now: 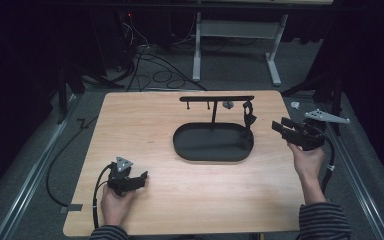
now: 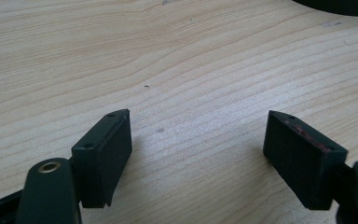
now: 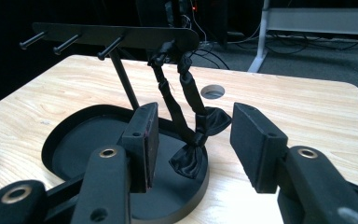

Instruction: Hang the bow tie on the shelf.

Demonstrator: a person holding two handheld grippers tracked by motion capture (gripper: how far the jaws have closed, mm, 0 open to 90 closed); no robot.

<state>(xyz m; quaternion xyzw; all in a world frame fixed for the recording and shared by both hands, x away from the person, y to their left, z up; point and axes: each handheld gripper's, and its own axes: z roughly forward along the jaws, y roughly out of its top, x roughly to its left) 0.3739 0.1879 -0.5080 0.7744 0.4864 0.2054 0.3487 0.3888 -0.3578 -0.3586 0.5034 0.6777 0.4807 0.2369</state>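
Held low over the near-left part of the wooden table point(image 1: 180, 190), the left gripper point(image 1: 128, 180) has its jaws spread wide with nothing between them; in the left gripper view bare wood grain lies under the gap; the left hand point(image 1: 114, 204) grips it from behind, its cable looping off the near-left edge. Farther off at the right edge, the right gripper point(image 1: 285, 127) is raised in the right hand point(image 1: 307, 162), jaws likewise wide apart and empty, pointing at the black oval tray point(image 1: 212, 156); a thin post rises from the tray to a black peg rack point(image 3: 112, 33); a black bow tie point(image 3: 200, 144) hangs by its strap from the rack's right end, its bow touching the tray's rim.
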